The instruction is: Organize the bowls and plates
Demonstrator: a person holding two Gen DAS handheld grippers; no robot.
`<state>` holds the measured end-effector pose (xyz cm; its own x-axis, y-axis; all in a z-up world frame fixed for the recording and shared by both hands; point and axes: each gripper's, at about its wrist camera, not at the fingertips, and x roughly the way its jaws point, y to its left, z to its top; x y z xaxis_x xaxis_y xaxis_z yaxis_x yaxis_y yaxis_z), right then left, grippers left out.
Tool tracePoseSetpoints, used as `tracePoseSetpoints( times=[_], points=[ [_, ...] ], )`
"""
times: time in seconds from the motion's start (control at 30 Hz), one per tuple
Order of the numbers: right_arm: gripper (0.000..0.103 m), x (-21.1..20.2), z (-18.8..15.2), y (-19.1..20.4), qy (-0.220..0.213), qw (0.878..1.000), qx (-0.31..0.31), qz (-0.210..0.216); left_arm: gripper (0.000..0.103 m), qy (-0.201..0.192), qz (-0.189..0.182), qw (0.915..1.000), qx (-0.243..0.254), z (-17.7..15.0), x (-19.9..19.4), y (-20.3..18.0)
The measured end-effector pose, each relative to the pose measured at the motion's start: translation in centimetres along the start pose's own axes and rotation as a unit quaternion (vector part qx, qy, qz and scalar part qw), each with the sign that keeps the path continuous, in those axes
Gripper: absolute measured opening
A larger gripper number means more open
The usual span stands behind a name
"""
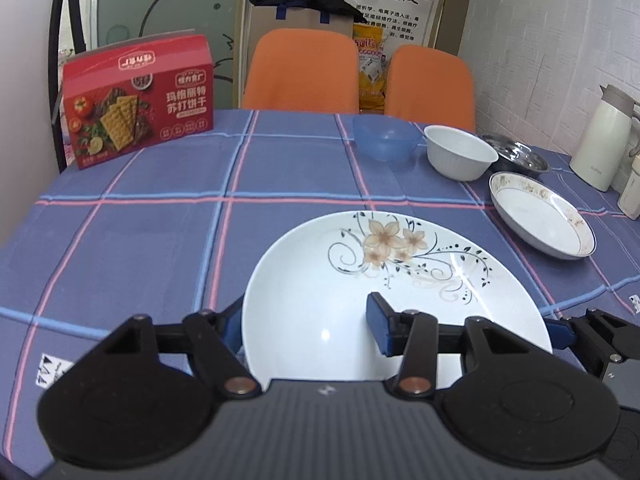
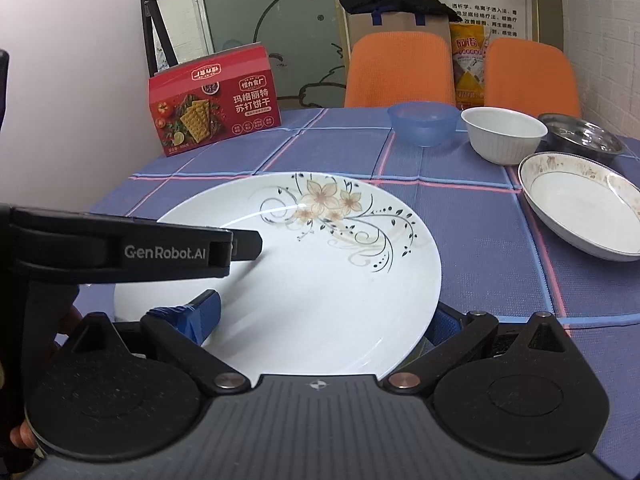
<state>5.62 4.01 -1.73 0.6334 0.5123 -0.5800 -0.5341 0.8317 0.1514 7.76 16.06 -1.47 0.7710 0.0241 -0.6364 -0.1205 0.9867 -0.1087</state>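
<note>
A large white plate with a flower pattern (image 1: 360, 280) (image 2: 320, 264) lies on the checked blue tablecloth (image 1: 140, 240) right in front of both grippers. My left gripper (image 1: 306, 324) is open and straddles the plate's left rim: one blue pad is outside the edge, the other over the plate. My right gripper (image 2: 324, 318) is open too, astride the right rim, with one pad above the plate and one past its edge. The left gripper's black body (image 2: 168, 252) reaches over the plate in the right wrist view.
Behind the plate to the right are a blue plastic bowl (image 1: 384, 142), a white ribbed bowl (image 1: 460, 156), a steel bowl (image 1: 516, 156) and a shallow patterned-rim plate (image 1: 544, 220). A cream jug (image 1: 604, 136) stands far right, a red cracker box (image 1: 140, 100) back left, and orange chairs (image 1: 300, 72) behind.
</note>
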Motion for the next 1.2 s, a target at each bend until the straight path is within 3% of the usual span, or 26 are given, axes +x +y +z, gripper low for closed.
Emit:
tracePoseSetpoints(
  times=[0.07,0.23,0.37,0.73,0.93,1.2],
  points=[
    [0.091,0.0,-0.2,0.3,0.000,1.000,-0.008,-0.004,0.048,0.008,-0.004,0.9999,-0.006,-0.6,0.4,0.4],
    [0.088,0.0,-0.5,0.4,0.000,1.000,-0.009,-0.003,0.065,-0.011,0.008,0.9999,0.008,-1.3,0.6,0.4],
    [0.088,-0.5,-0.3,0.4,-0.016,1.000,-0.011,-0.018,0.070,-0.028,0.025,0.9991,0.017,-1.2,0.5,0.5],
    [0.089,-2.3,0.2,-2.6,-0.055,0.998,0.023,-0.033,0.072,-0.047,0.022,0.9986,0.008,0.7,-0.4,0.1],
    [0.089,-2.6,-0.1,-6.4,-0.046,0.995,0.081,-0.045,0.073,-0.049,0.020,0.9984,0.023,1.3,-0.4,-1.4],
    [0.089,-4.5,-0.4,-12.8,-0.066,0.981,0.153,-0.102,0.073,-0.042,0.007,0.9979,0.048,3.2,0.7,-4.3]
  ],
)
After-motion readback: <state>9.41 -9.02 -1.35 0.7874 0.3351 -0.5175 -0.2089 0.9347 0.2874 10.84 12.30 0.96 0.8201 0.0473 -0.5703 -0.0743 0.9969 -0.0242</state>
